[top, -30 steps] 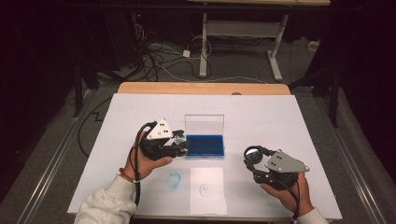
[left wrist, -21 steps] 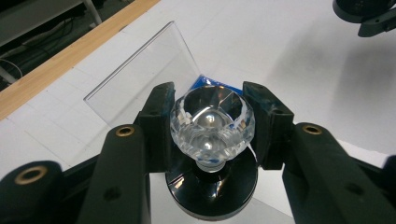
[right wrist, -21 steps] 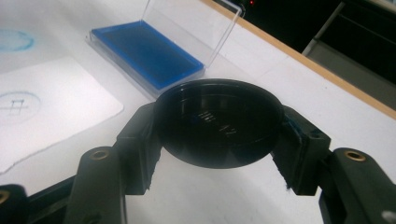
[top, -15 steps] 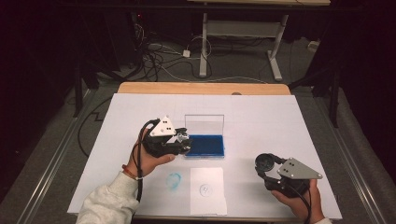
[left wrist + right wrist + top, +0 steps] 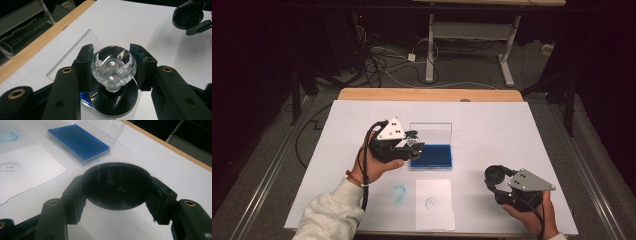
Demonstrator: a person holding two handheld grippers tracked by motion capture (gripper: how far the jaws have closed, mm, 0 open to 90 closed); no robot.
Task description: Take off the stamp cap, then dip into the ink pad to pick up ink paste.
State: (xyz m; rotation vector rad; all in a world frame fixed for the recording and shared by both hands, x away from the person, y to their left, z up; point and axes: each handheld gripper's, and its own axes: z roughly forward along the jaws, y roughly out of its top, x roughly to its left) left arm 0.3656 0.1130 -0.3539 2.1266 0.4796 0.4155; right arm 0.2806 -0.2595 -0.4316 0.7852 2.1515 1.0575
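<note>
**Two parts in hand, no fresh print on the card yet**

Two pieces of one stamp are split between the grippers. The left gripper (image 5: 111, 63) is clamped on the stamp's clear faceted knob (image 5: 113, 66), one jaw on each side; the black round base (image 5: 113, 105) hangs below the knob. In the high view this stamp (image 5: 413, 141) sits over the near left corner of the blue ink pad (image 5: 432, 156), which lies open near the middle of the desk, its clear lid (image 5: 432, 131) standing up on the far side. Whether the stamp face touches the ink, I cannot tell.

The right gripper (image 5: 116, 192) is closed on a black round cap (image 5: 117, 185), held by its rim above the near right part of the desk, well apart from the pad.

Near the front edge lies a white paper card (image 5: 433, 202) bearing a faint round mark (image 5: 431, 202). Just left of it, a blue ring smear (image 5: 398, 193) is on the white desk cover itself.

Judgement: cap is off, pad is open, inking is the step in hand. Left to do: press the stamp on the card, then recap and close the pad.
</note>
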